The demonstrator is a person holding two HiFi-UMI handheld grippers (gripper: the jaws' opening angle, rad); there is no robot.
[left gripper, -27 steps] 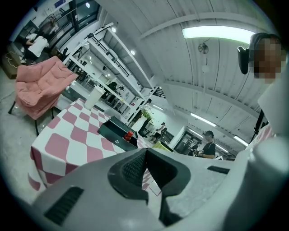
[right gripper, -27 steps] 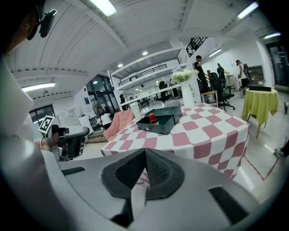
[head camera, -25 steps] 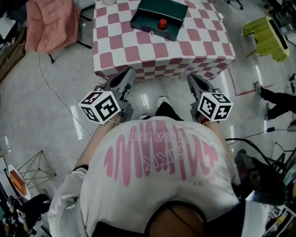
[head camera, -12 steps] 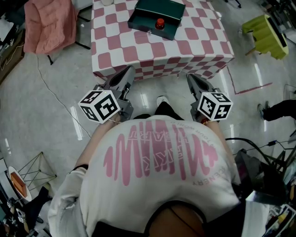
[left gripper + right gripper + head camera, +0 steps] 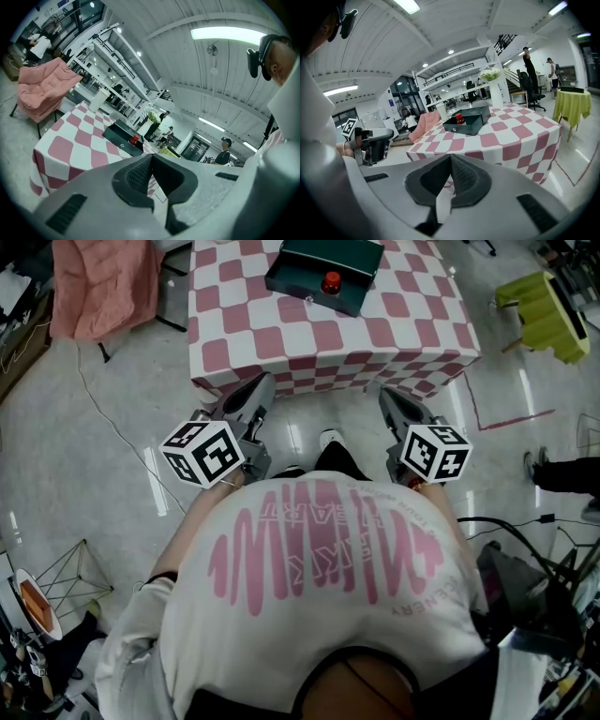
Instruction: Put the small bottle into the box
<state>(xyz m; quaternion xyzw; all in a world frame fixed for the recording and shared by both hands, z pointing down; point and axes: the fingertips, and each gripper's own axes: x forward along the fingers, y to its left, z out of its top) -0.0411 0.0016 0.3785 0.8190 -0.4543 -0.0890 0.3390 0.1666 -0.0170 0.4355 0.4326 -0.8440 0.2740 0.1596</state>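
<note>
Table stands well ahead of the person. Box sits on it. Left gripper and right gripper are short of the table, fingers together, empty. Small bottle stands inside the box. Placement looks done; next move probably just stay clear.

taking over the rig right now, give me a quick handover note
Left gripper: shut, empty, held short of the checkered table.
Right gripper: shut, empty, also short of the table.
Small bottle: red cap, standing inside the dark green box on the table.
Done: the bottle is in the box.
Left: nothing apparent; neither gripper touches anything.
</note>
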